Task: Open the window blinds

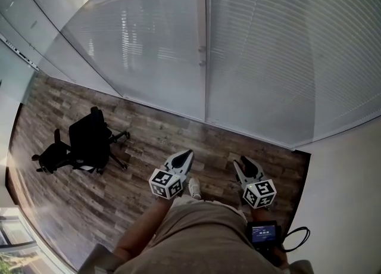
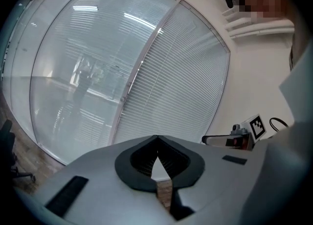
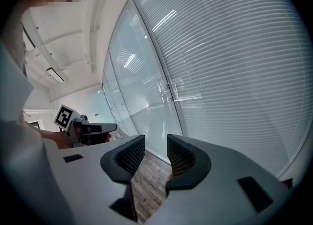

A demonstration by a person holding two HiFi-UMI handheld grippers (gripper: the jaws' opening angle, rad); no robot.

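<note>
A floor (image 1: 155, 139) of grey-brown wooden planks is laid in staggered rows and is bounded at its far edge by the foot of a glazed wall (image 1: 149, 58). A black office chair (image 1: 89, 142) on a star base is stood on it at the left, apart from that wall. A light-coloured shoe (image 1: 194, 188) is planted on the planks nearer the middle.
</note>
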